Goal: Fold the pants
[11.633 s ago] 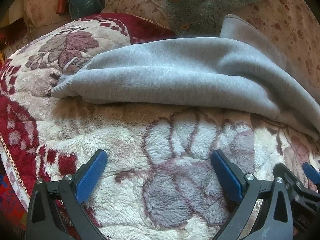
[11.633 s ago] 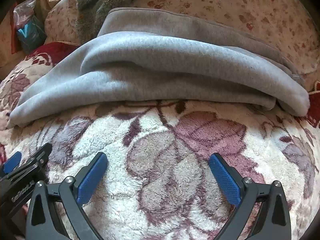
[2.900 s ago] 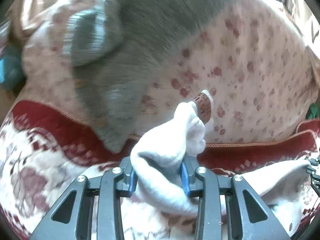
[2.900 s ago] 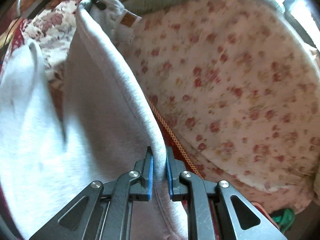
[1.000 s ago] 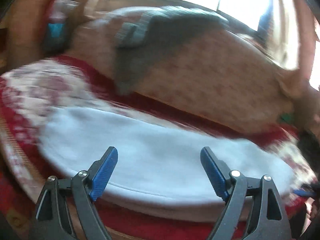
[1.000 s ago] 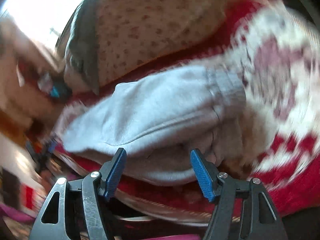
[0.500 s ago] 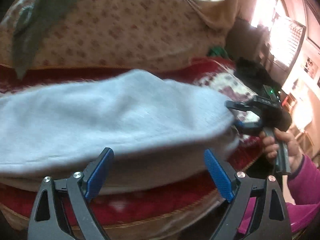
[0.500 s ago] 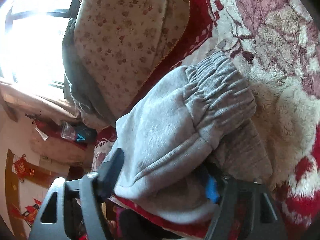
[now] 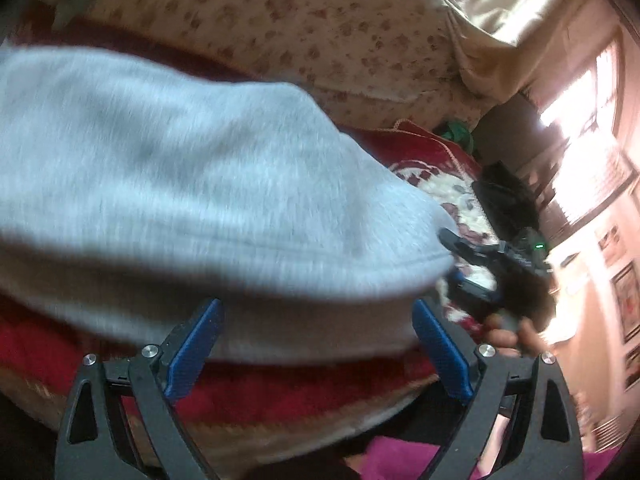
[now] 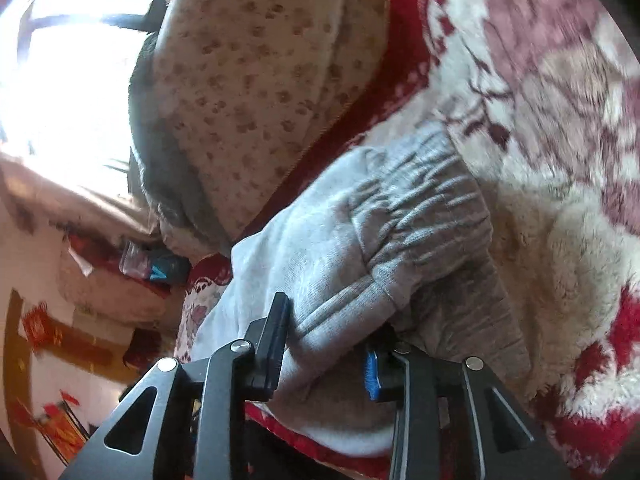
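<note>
The light grey sweatpants (image 9: 192,184) lie folded in a long bundle on the red and cream fleece blanket (image 9: 460,200). My left gripper (image 9: 316,344) is open, its blue pads at the near edge of the bundle, with fabric reaching between them. In the right wrist view the pants' gathered elastic waistband (image 10: 424,208) fills the centre. My right gripper (image 10: 328,344) is closing around the thick stacked layers at that end. It also shows in the left wrist view (image 9: 496,264) at the bundle's right end.
A floral-print cushion back (image 9: 320,28) rises behind the blanket, with a dark grey garment (image 10: 160,168) draped over it. A bright window (image 9: 580,128) is at the right. The blanket's front edge (image 9: 280,412) drops off just below my left gripper.
My left gripper has moved right along the bundle's near edge. My right gripper's jaws have narrowed around the waistband end, from wide open to nearly clamped on the thick fabric.
</note>
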`<action>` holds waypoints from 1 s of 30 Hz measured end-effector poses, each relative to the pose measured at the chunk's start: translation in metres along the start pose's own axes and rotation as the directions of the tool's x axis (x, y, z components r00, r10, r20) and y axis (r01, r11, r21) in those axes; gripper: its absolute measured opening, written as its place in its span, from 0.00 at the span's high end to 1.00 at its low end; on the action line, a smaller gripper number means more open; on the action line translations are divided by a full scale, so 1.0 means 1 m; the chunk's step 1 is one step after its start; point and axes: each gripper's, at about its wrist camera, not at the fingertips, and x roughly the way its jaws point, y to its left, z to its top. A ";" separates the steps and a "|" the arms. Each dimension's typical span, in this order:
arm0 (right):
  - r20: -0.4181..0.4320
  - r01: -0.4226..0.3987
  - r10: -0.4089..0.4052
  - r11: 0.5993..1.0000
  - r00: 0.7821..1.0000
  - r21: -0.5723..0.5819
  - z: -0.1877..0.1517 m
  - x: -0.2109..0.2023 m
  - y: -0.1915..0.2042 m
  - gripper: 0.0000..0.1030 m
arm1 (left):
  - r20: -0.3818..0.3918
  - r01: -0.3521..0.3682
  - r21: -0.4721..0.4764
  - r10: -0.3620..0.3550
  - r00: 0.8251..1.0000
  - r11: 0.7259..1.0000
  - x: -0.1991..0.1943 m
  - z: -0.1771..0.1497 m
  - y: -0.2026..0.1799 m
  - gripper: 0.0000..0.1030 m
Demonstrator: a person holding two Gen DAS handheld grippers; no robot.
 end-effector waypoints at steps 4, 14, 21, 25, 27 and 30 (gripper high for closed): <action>0.005 -0.022 0.022 1.000 1.000 -0.009 0.001 0.000 -0.001 0.65 | 0.047 -0.069 0.016 0.068 0.997 0.997 -0.008 -0.007 0.002 0.08; 0.021 -0.036 0.037 0.998 0.999 -0.043 0.001 -0.005 0.006 0.70 | 0.073 -0.058 -0.093 0.064 0.995 0.994 0.023 0.014 0.014 0.08; 0.039 -0.086 0.091 0.989 0.995 -0.119 -0.001 -0.016 0.026 0.84 | 0.123 -0.009 -0.109 0.022 0.992 0.994 0.007 0.033 0.019 0.79; 0.020 -0.119 0.126 0.971 0.992 -0.209 -0.012 -0.033 0.054 0.85 | 0.174 0.018 -0.021 -0.014 0.985 1.000 -0.027 0.030 0.005 0.80; -0.001 -0.146 0.151 0.960 0.989 -0.238 -0.021 -0.043 0.065 0.85 | 0.168 0.029 -0.005 -0.028 0.985 1.000 -0.038 0.026 0.004 0.80; -0.042 -0.154 0.149 0.950 0.988 -0.270 -0.040 -0.055 0.072 0.85 | 0.120 -0.012 0.032 0.008 0.993 0.999 -0.038 0.013 0.005 0.80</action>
